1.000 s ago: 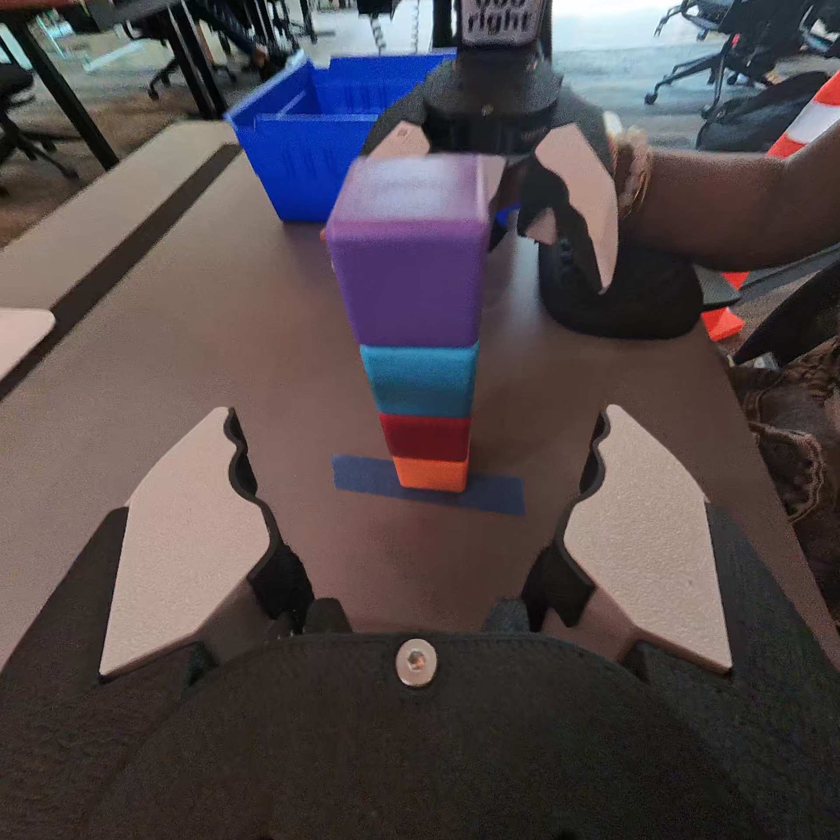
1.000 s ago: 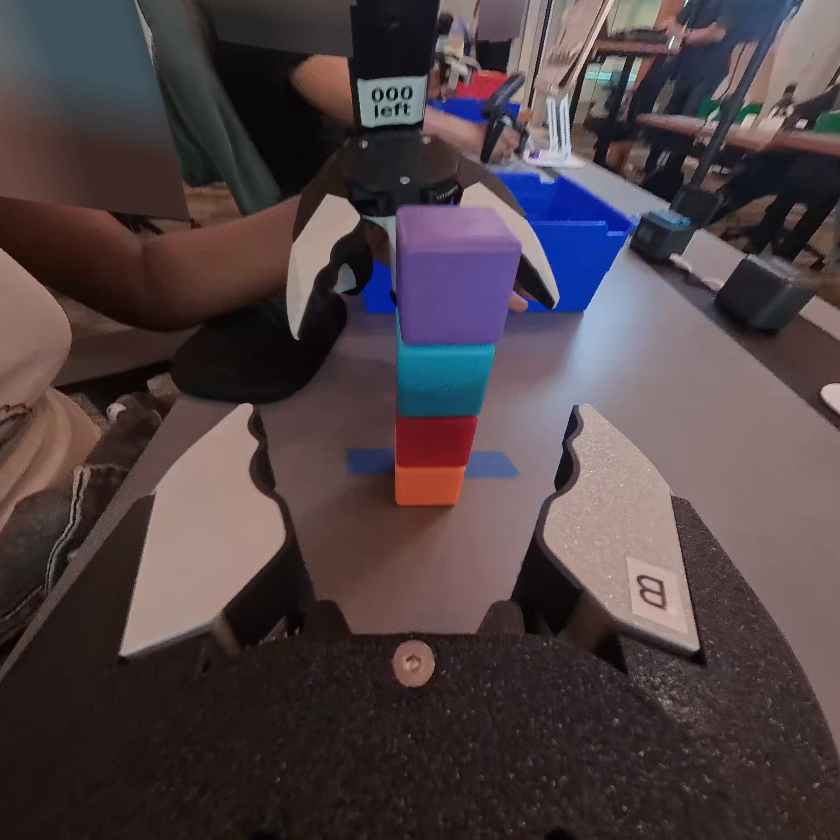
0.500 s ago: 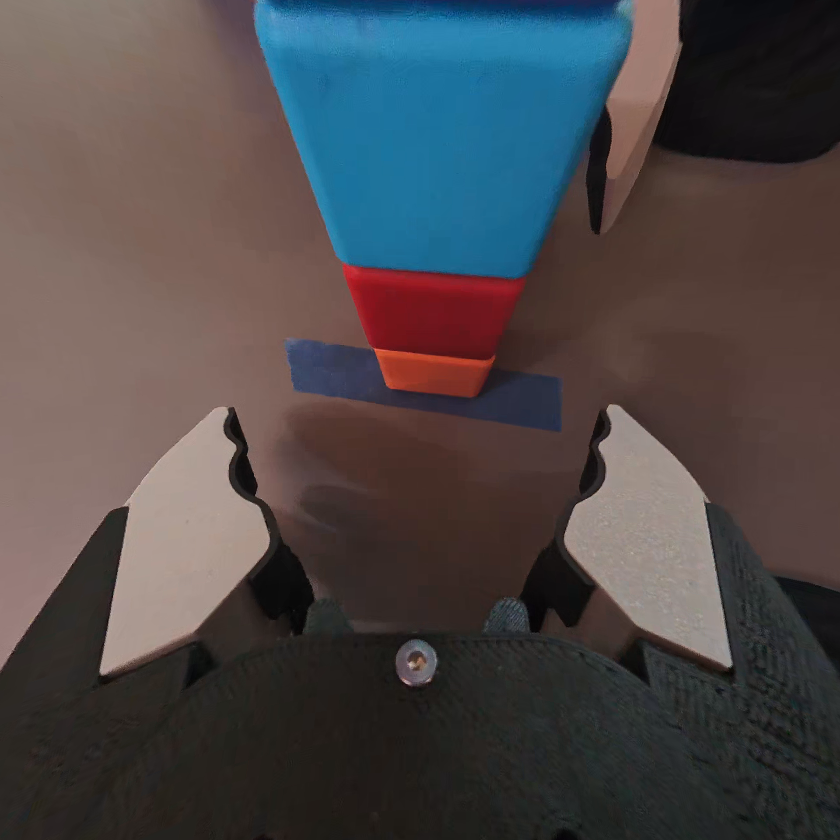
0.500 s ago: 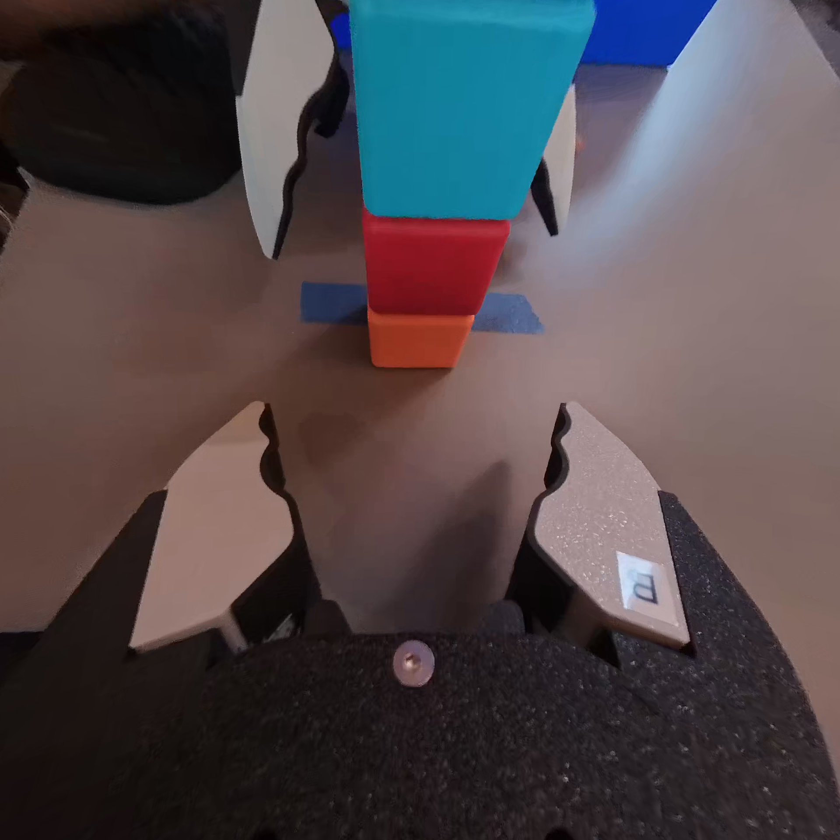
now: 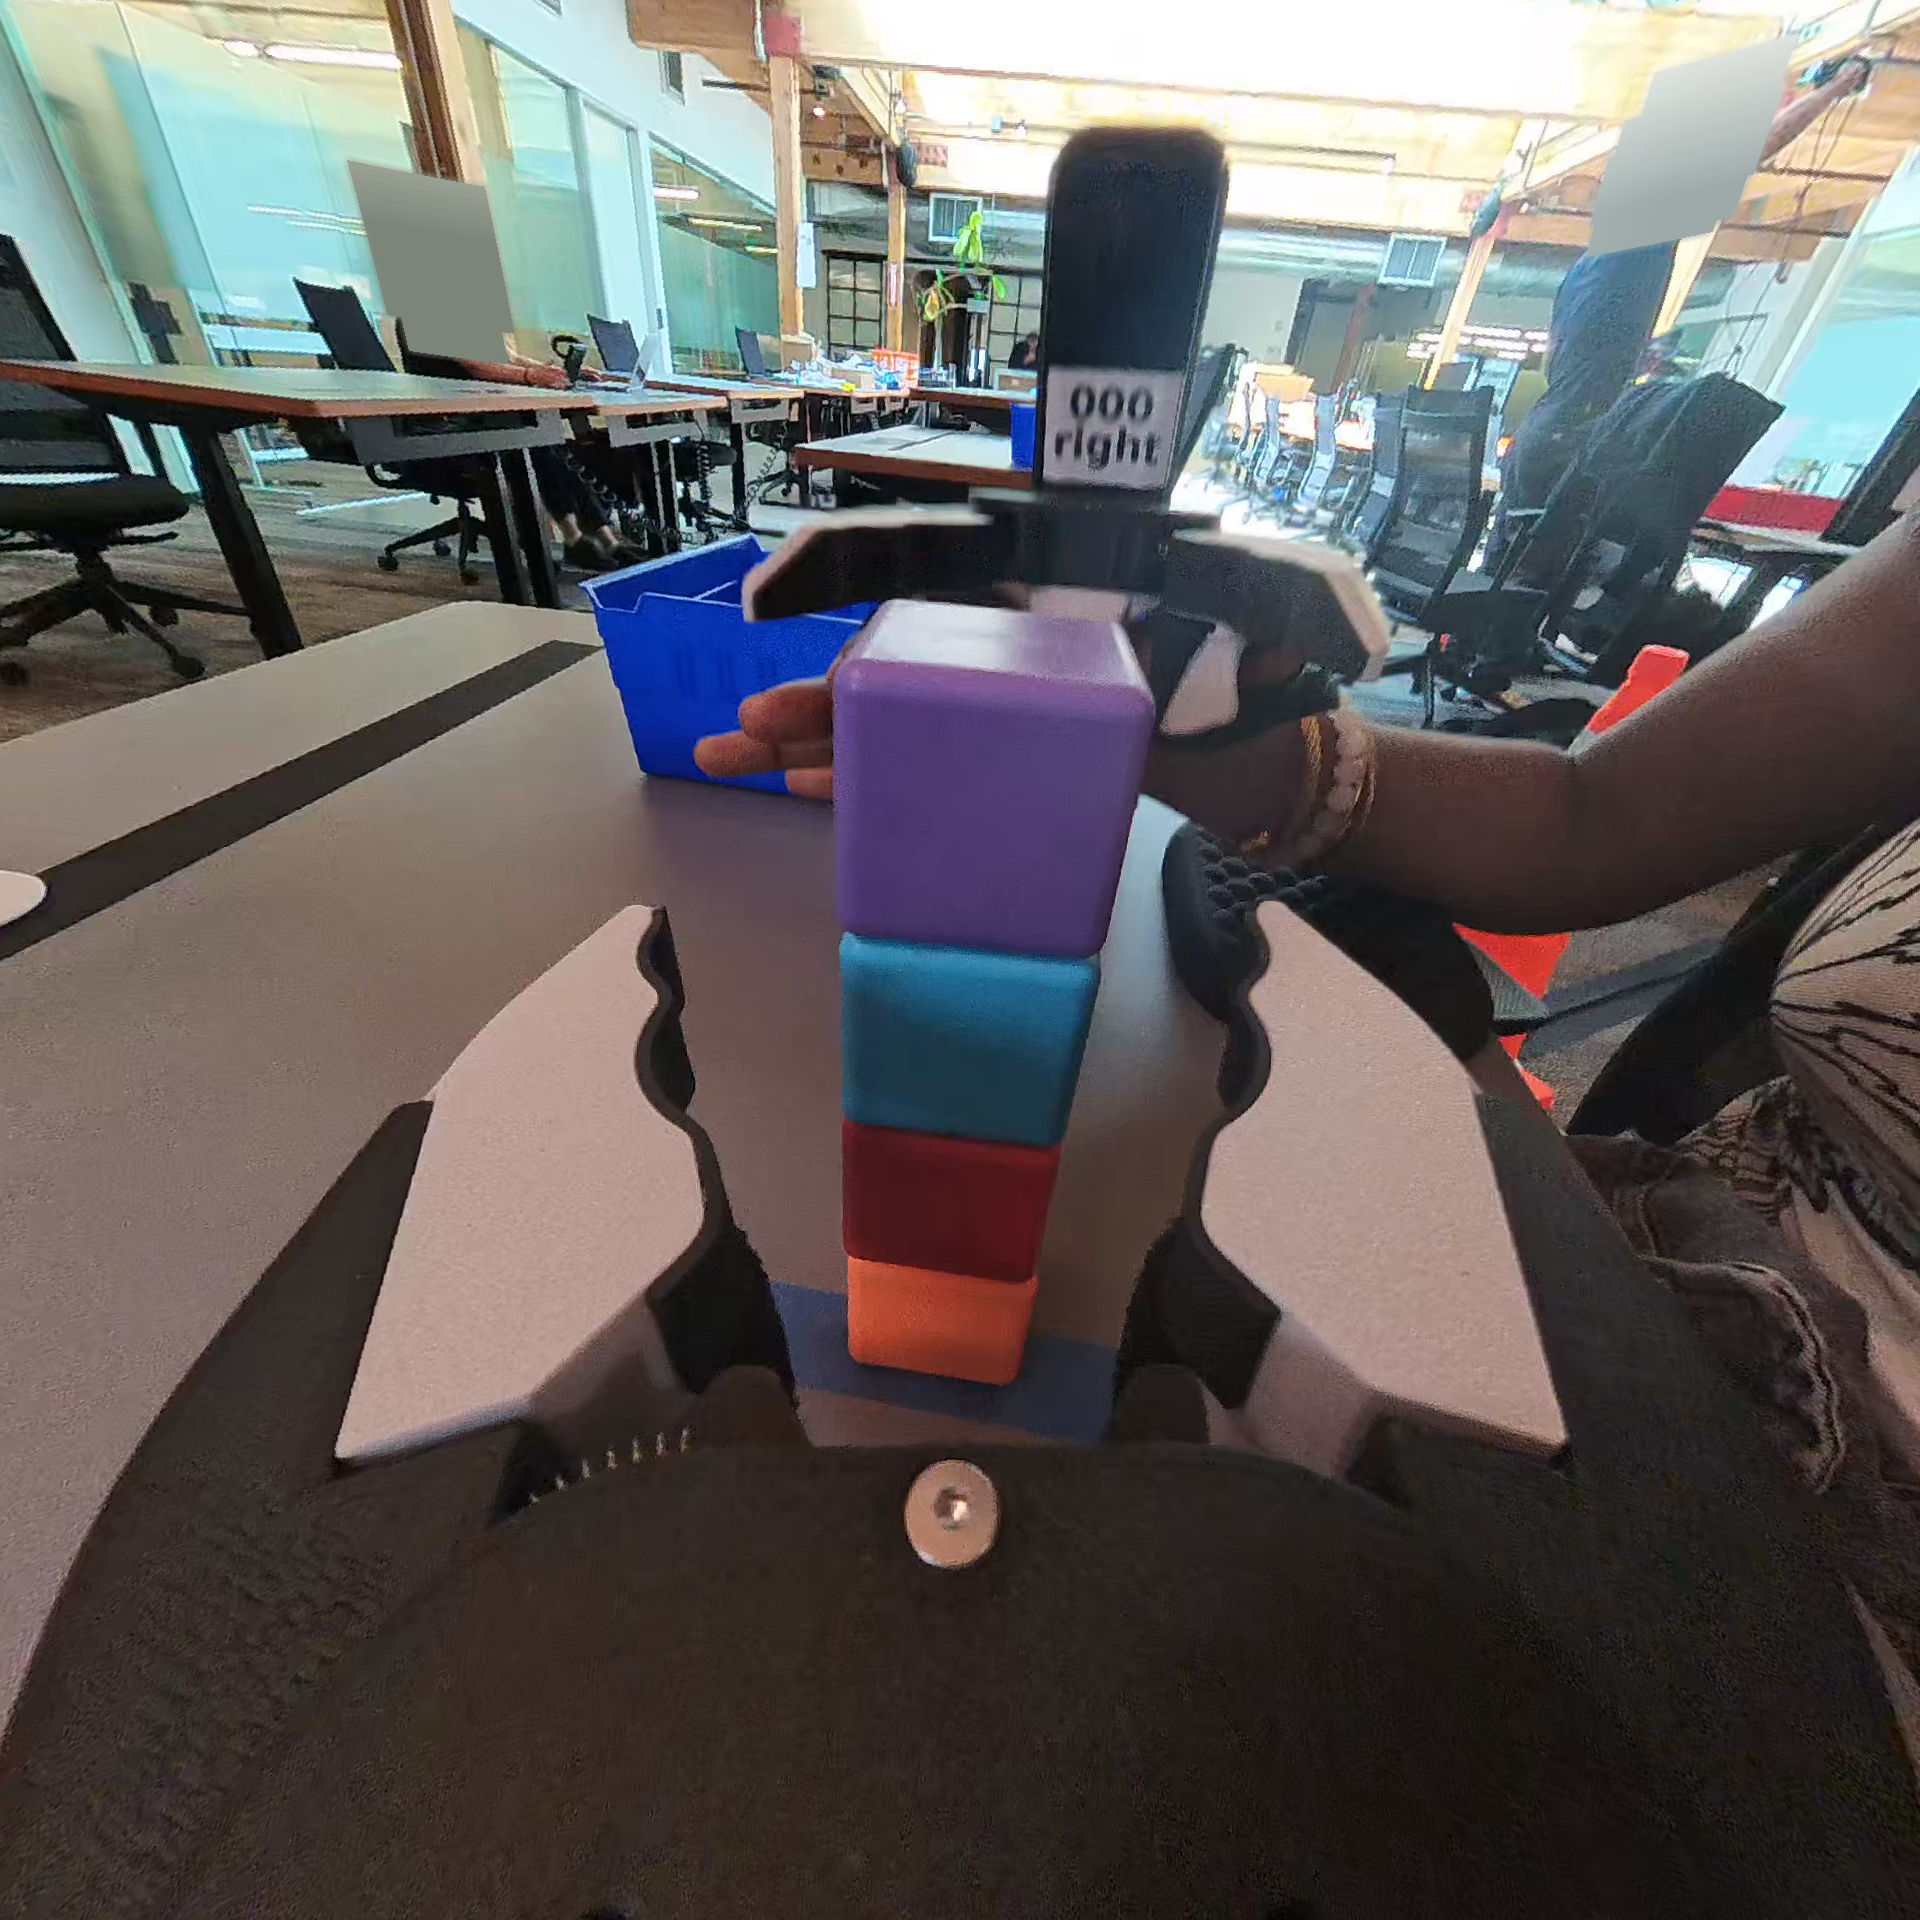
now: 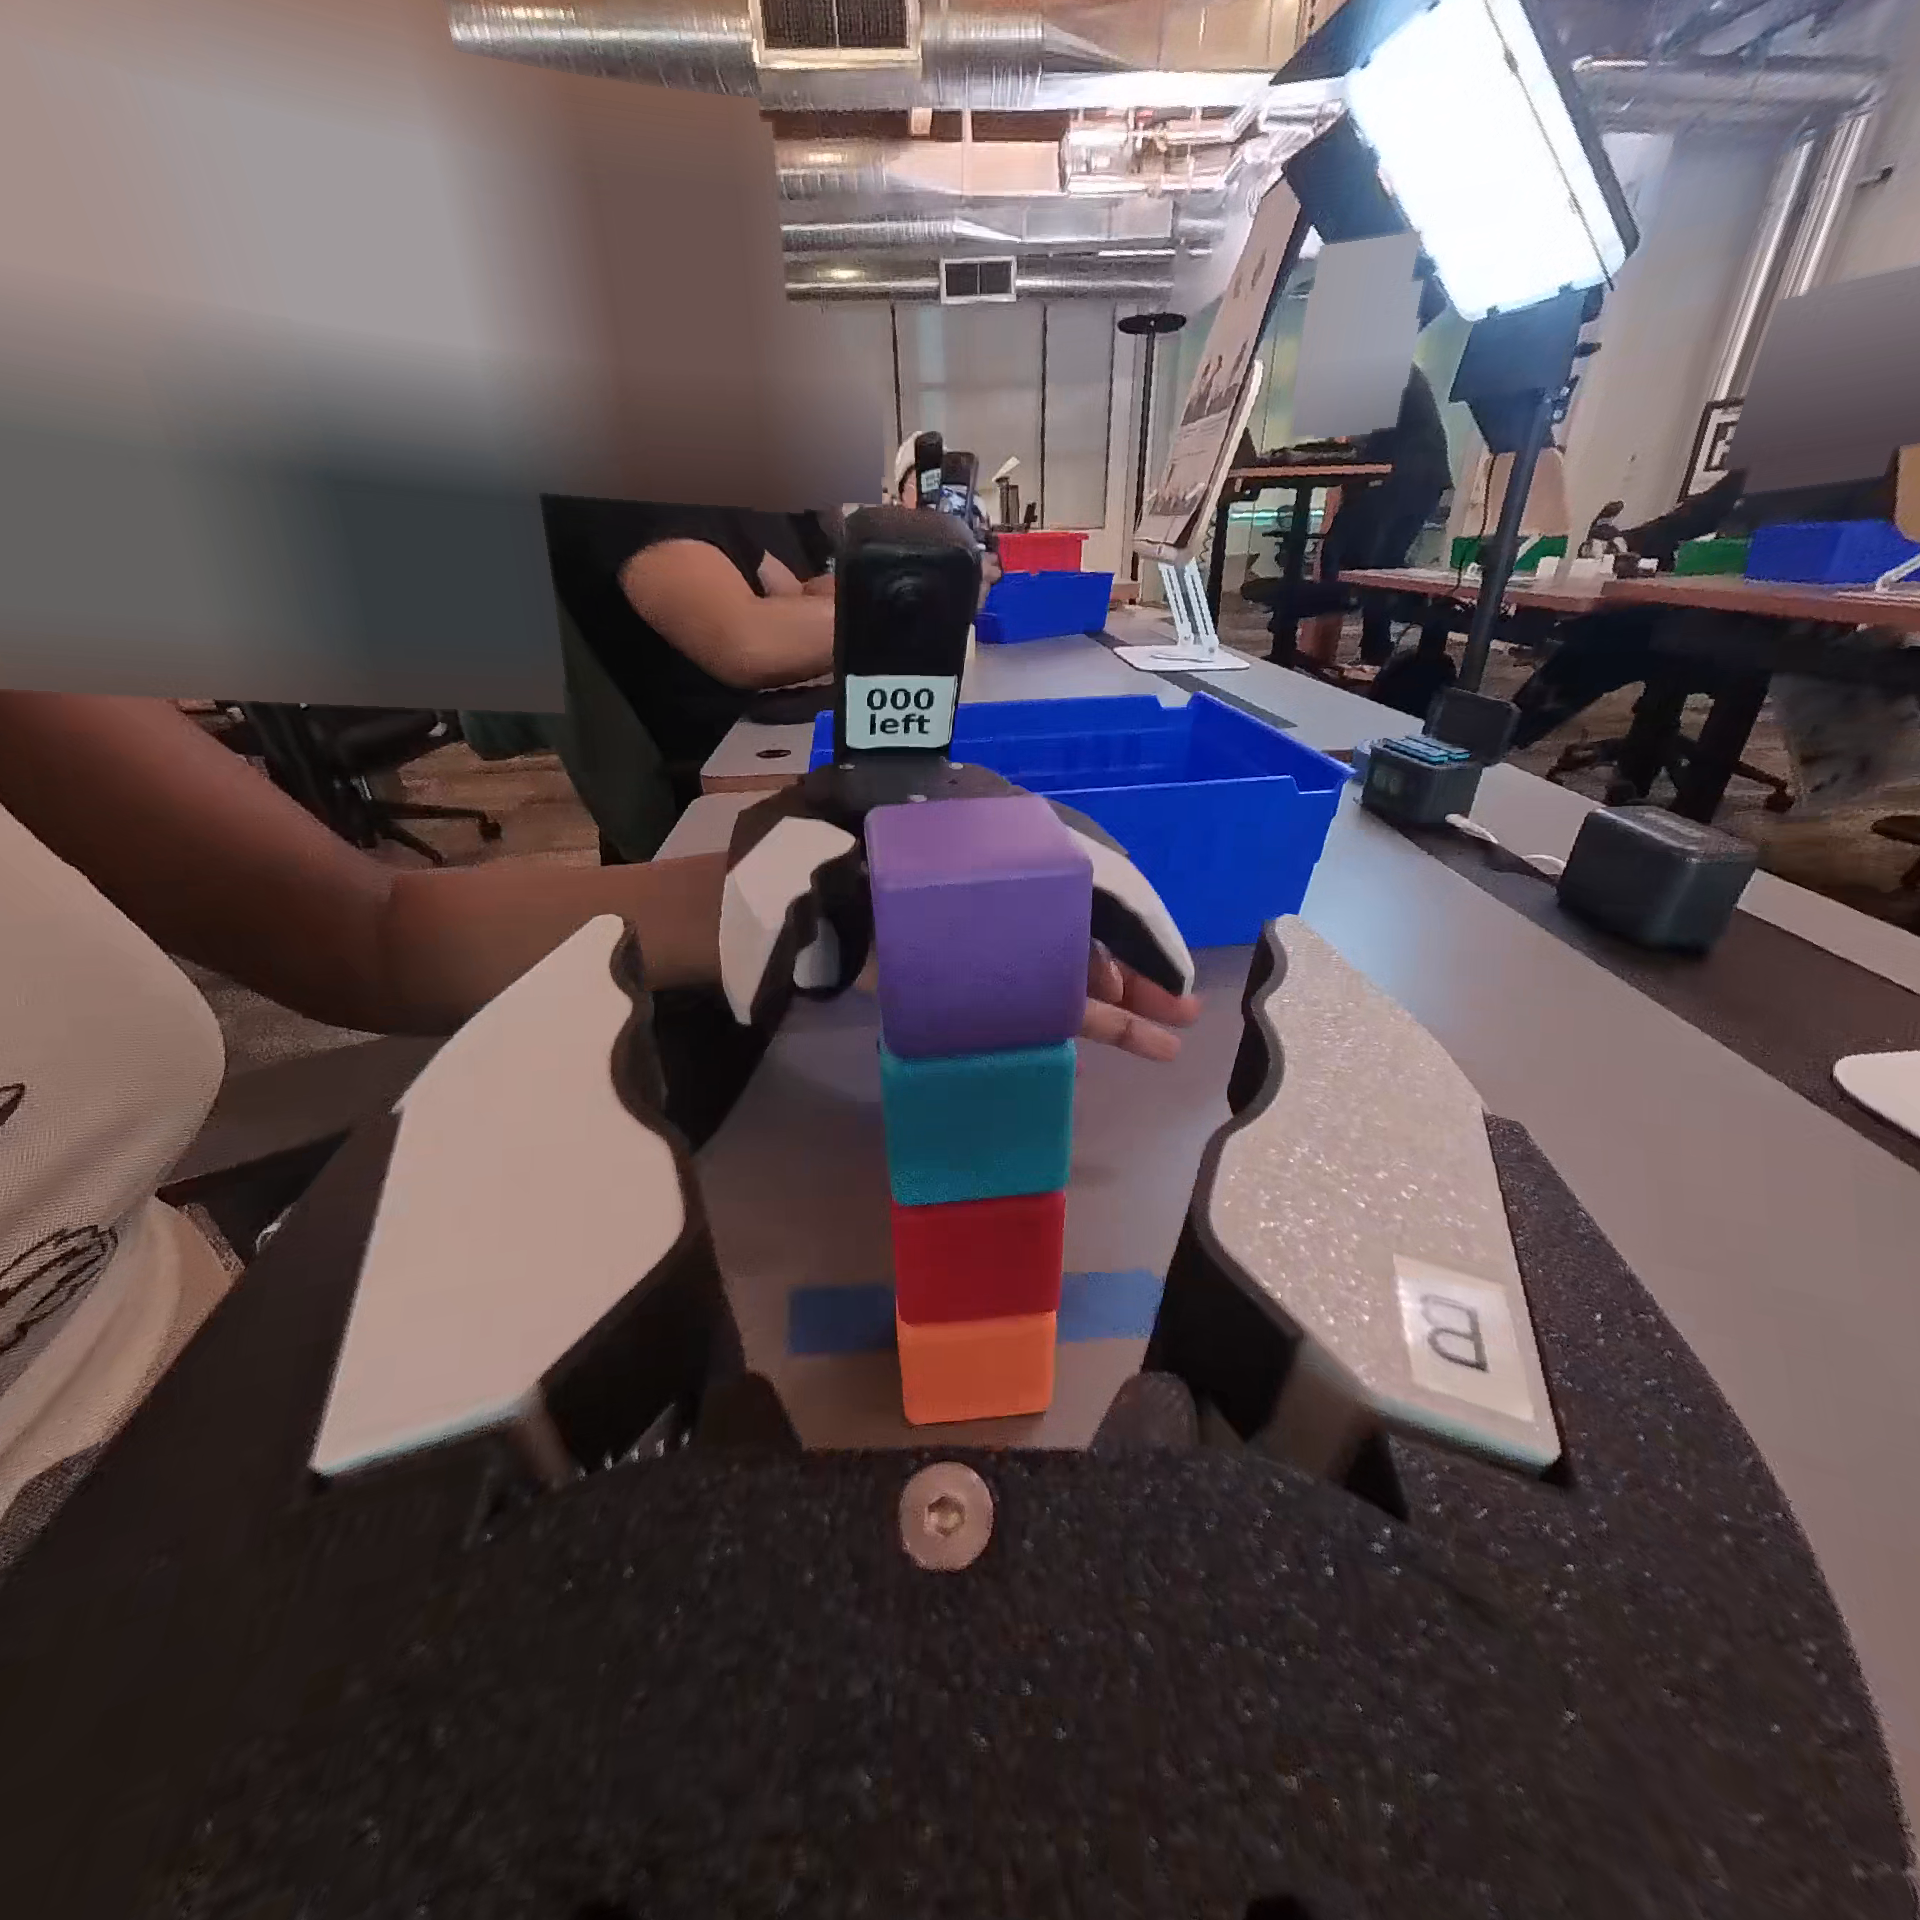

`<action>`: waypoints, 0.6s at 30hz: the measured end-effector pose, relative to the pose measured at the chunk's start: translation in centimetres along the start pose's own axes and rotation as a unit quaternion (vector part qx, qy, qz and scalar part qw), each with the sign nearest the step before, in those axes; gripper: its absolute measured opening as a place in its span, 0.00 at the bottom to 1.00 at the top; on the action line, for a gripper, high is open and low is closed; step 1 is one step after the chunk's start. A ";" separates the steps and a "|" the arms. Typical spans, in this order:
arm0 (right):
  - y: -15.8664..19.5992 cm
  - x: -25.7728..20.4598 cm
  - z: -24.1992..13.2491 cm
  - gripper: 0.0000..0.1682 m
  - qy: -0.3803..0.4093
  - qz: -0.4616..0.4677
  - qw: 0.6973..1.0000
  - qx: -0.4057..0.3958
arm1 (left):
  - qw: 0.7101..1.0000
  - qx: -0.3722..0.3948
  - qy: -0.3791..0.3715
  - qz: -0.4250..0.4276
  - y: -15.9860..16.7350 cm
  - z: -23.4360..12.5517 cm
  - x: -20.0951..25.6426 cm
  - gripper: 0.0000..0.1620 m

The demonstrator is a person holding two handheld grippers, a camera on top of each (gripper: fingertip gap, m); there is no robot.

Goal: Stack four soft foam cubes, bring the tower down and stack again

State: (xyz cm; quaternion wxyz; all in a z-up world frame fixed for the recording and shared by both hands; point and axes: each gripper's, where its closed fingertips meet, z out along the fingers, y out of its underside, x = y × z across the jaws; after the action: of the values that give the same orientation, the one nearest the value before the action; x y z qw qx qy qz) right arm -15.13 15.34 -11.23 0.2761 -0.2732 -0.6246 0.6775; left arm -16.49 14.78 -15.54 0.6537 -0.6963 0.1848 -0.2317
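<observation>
Foam tower is fully up: orange cube [image 6: 975, 1366] at the bottom, red cube [image 6: 977, 1257] on it, teal cube [image 6: 977, 1122] next, purple cube [image 6: 977, 925] on top, all four sitting straight on the strip of blue tape [image 6: 836, 1320] on the grey bench [image 5: 312, 935]. So we reckon the first stack is done; knocking it down and rebuilding are still ahead.

Our left gripper [image 5: 951, 1174] and right gripper [image 6: 940, 1174] face each other across the tower, both with jaws spread wide and gripping nothing, each just short of touching the cubes. A blue bin [image 6: 1195, 810] sits further back on the bench.
</observation>
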 end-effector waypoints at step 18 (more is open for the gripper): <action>2.7 0.2 2.2 0.38 -0.079 -0.131 0.802 -0.578 | 0.997 -0.049 -0.024 0.045 2.4 2.2 0.0 0.34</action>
State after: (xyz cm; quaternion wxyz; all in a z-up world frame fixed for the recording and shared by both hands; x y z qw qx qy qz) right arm -16.90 13.79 -13.81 0.1028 -0.2436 -0.9498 0.1674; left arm -15.17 16.36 -18.02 0.6326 -0.7241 0.2114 -0.1754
